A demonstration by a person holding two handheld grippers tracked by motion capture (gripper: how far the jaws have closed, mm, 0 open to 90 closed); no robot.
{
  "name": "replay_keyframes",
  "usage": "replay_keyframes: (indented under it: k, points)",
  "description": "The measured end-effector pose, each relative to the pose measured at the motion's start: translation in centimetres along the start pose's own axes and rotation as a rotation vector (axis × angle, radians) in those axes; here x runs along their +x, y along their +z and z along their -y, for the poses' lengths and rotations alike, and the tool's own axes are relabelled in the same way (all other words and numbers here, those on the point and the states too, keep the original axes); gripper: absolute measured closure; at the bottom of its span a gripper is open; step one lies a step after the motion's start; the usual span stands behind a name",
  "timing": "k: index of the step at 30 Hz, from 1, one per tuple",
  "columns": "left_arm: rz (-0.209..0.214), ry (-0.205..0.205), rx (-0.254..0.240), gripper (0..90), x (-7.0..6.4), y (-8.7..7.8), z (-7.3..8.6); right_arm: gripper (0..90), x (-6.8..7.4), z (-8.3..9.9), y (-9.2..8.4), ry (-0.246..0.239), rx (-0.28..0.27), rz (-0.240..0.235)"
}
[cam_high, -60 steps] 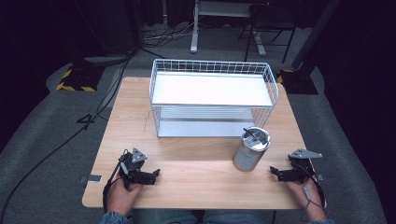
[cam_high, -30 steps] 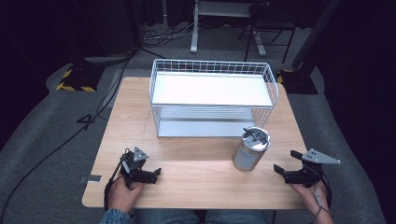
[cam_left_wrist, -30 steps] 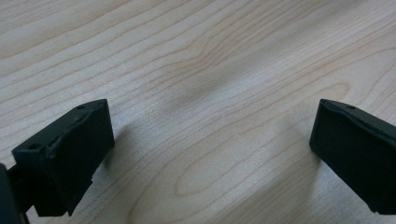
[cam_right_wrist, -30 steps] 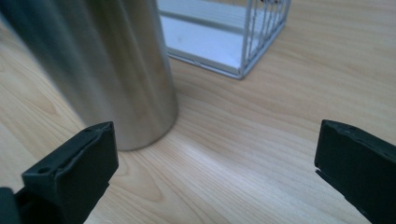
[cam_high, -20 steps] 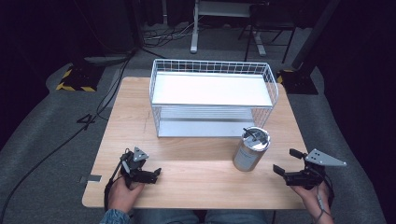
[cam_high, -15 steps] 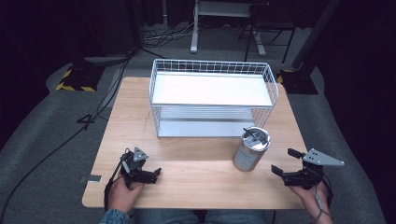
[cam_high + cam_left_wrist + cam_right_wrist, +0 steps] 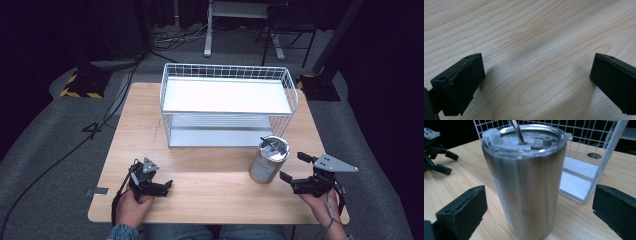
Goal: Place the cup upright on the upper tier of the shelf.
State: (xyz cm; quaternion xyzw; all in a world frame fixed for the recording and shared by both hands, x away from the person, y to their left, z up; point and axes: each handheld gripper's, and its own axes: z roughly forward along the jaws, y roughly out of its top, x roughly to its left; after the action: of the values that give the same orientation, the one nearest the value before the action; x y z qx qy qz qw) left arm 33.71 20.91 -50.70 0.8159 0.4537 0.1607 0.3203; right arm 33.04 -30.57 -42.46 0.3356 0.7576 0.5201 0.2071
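At the lower left of the high view, the left tool (image 7: 167,186) is lying low on the wooden bench (image 7: 210,195), its jaws spread wide over bare wood and gripping nothing. In the upper middle of the frame, a white wire basket shelf (image 7: 227,107) is standing on the bench. Just below its right corner, the steel tumbler (image 7: 269,159) with a clear lid and a straw is standing upright. At the lower right, the right tool (image 7: 291,168) is pointing at the tumbler, jaws spread on either side and not touching it.
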Motion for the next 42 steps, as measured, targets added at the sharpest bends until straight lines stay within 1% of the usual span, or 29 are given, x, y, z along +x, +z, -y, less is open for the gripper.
replay_keyframes:
  k: [2,5,6,9,12,13,14,15,16,18,22,25,28,32,36,38,42]
  points:
    - [0.000,0.000,0.000,0.2,0.0,0.0,0.0,0.0,0.3,-0.3,0.7,-0.005,-0.003,0.000]
    - [0.000,0.000,0.000,0.2,0.0,0.0,0.0,0.0,0.3,-0.4,1.2,-0.005,-0.007,-0.001]
    - [0.000,0.000,0.000,0.2,0.0,0.0,0.0,0.0,0.4,-0.4,1.8,-0.002,-0.004,-0.009]
    - [0.000,0.000,0.000,0.2,0.0,0.0,0.0,0.0,0.5,-0.4,2.2,-0.003,0.003,-0.011]
    - [0.000,0.000,0.000,0.2,0.0,0.0,0.0,0.0,0.6,-0.4,2.9,0.001,-0.007,-0.015]
    - [0.000,-0.001,0.000,0.2,0.0,0.0,0.0,0.0,0.6,-0.4,3.1,0.000,-0.008,-0.016]
    - [0.000,0.000,0.000,0.2,0.0,0.0,0.0,0.0,0.7,-0.5,3.6,-0.012,-0.012,-0.016]
    - [0.000,0.000,0.000,0.2,0.0,0.0,0.0,0.0,0.7,-0.5,3.6,-0.012,-0.012,-0.016]
    - [0.000,0.000,0.000,0.2,0.0,0.0,0.0,0.0,0.8,-0.5,4.2,-0.007,-0.007,-0.020]
    - [0.000,0.000,0.000,0.2,0.0,0.0,0.0,0.0,0.8,-0.5,4.5,-0.006,-0.007,-0.022]
    - [0.000,0.000,0.000,0.2,0.0,0.0,0.0,0.0,0.8,-0.3,5.4,-0.002,-0.021,-0.032]
    - [0.000,0.000,0.000,0.2,0.0,0.0,0.0,0.0,0.8,-0.2,5.9,-0.001,-0.024,-0.032]
    - [0.000,0.000,0.000,0.2,0.0,0.0,0.0,0.0,0.8,-0.1,6.2,0.000,-0.044,-0.032]
    - [0.000,0.000,0.000,0.2,0.0,0.0,0.0,0.0,0.6,0.2,6.6,0.005,-0.052,-0.034]
    - [0.000,0.000,0.000,0.2,0.0,0.0,0.0,0.4,0.5,0.6,6.8,0.004,-0.052,-0.041]
    - [0.000,0.000,0.000,0.2,0.0,0.0,0.0,0.5,0.4,0.8,6.9,0.011,-0.053,-0.050]
    - [0.000,0.000,0.000,0.2,0.0,0.0,0.0,1.3,0.5,0.8,6.9,0.017,-0.055,-0.043]
